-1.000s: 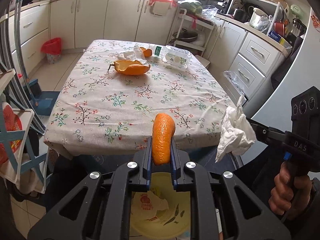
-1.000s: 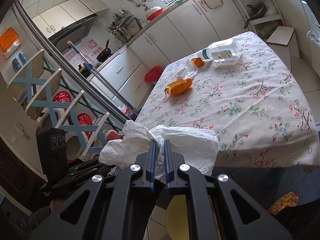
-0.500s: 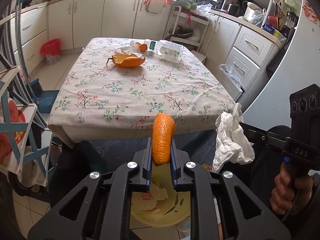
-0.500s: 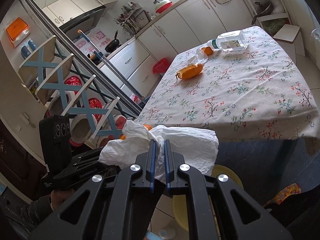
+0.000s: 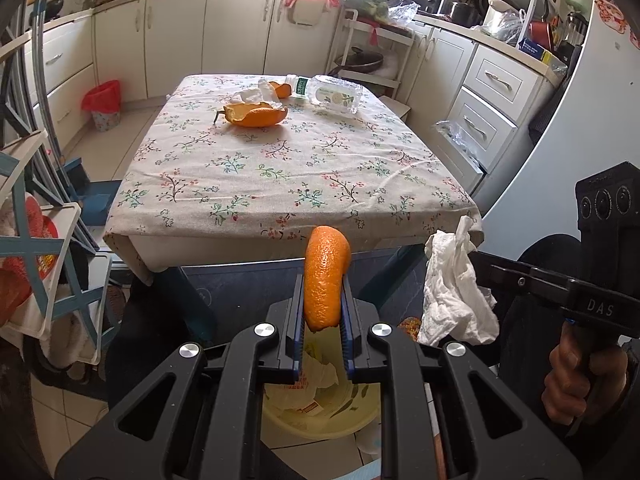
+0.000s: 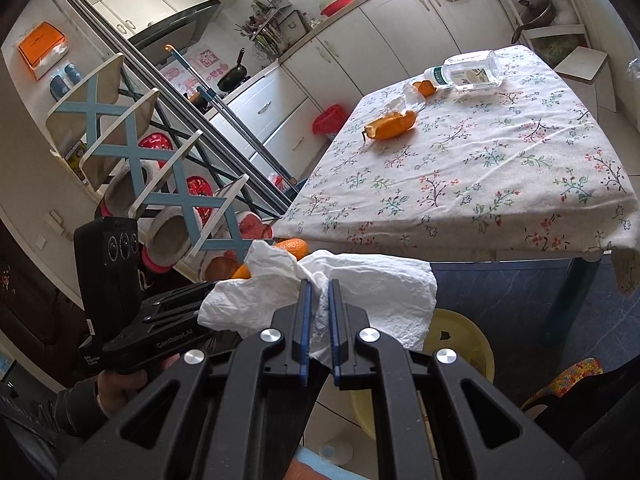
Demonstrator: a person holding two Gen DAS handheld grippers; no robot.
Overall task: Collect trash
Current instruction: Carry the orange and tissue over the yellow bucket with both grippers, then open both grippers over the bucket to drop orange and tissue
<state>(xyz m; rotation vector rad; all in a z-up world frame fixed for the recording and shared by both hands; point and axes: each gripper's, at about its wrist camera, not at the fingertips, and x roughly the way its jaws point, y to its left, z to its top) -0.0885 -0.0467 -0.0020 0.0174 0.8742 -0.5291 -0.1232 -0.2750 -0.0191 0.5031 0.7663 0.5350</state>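
Our left gripper (image 5: 323,312) clamps a curved orange peel (image 5: 325,276) above the yellow plastic basin (image 5: 320,420); our right gripper (image 6: 318,304) pinches crumpled white tissue (image 6: 372,292) beside that basin

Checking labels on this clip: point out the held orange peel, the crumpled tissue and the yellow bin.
orange peel (image 5: 326,276), left wrist view, on its pitted outer skin.
crumpled tissue (image 6: 376,292), right wrist view, on the spread sheet right of the tongs.
yellow bin (image 6: 466,340), right wrist view, on its rim.
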